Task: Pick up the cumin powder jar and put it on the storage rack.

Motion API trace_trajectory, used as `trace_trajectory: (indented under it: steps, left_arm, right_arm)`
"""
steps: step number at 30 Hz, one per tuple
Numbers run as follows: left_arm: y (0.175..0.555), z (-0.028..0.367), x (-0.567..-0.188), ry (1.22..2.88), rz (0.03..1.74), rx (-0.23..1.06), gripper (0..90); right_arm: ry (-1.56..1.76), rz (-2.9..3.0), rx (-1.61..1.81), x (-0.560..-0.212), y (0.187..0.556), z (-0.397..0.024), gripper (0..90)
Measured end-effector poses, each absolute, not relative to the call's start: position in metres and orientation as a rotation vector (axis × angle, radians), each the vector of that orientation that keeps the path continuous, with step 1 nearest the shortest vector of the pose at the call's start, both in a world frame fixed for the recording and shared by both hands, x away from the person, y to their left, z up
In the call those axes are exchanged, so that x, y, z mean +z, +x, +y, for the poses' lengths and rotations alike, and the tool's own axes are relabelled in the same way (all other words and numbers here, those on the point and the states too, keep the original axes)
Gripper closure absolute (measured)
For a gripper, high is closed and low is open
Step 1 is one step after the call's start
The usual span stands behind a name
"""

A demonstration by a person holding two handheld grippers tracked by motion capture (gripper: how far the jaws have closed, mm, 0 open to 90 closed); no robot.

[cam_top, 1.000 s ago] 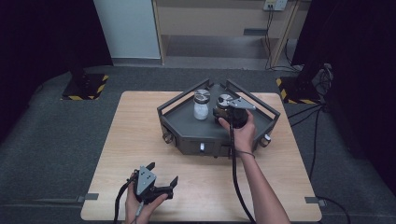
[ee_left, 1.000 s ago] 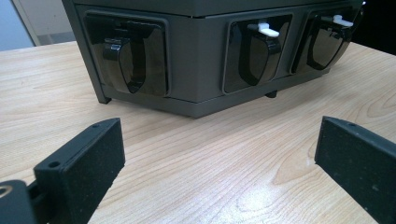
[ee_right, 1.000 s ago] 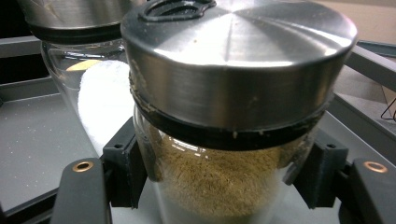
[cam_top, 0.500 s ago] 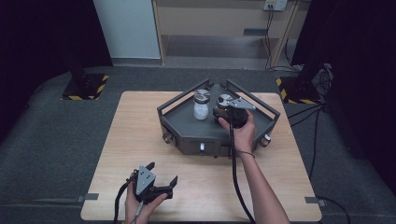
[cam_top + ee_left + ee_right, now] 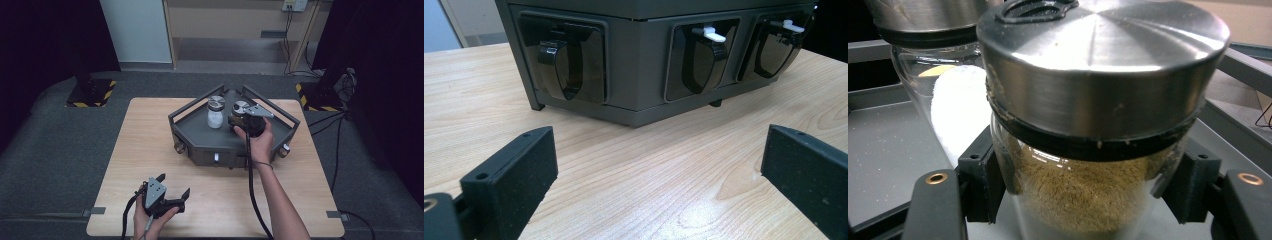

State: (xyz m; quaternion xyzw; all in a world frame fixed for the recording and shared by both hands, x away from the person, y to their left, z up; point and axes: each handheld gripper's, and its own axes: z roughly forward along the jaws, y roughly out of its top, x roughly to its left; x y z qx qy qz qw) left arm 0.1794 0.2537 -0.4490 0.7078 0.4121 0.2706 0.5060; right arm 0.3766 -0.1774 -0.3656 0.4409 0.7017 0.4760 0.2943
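A dark grey rack [image 5: 192, 131] with a railed top stands on the wooden table [image 5: 150, 145]. Two glass jars with steel lids stand on it. The jar of brown powder [image 5: 241, 106] sits between the jaws of my right gripper [image 5: 241, 118], which is shut on its glass body. In the right gripper view both pads press the sides of this brown jar [image 5: 1098, 65] just under the lid, with my right gripper [image 5: 1088, 185] level. The jar of white powder [image 5: 215, 116] [image 5: 955, 110] stands close beside it. My left gripper [image 5: 174, 184] [image 5: 659, 170] rests low near the table's front edge, open and holding nothing.
The rack's front face [image 5: 639, 75] has recessed pockets with dark hooks, two with white tabs [image 5: 714, 34]. Bare wood lies between it and the left gripper. Rails [image 5: 280, 112] run around the rack top. Cables trail from both grippers.
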Motion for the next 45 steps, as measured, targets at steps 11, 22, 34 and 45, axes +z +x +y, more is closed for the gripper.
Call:
trace_trajectory:
  steps: [11,22,34,45]
  left_arm:
    - [0.181,0.257,-0.449,1.699,1.009,0.657,0.6]
    - [0.181,0.258,-0.448,1.696,1.013,0.658,0.6]
    - [0.18,0.26,-0.449,1.689,1.022,0.677,0.6]
    - [0.178,0.256,-0.449,1.698,1.013,0.68,0.6]
  right_arm:
    - [1.17,1.895,1.251,-0.358,0.375,-0.178,16.1]
    - [1.162,1.861,1.267,-0.352,0.356,-0.179,5.7]
    - [1.133,1.812,1.325,-0.356,0.317,-0.204,5.5]
    - [1.077,1.815,1.325,-0.359,0.285,-0.216,5.7]
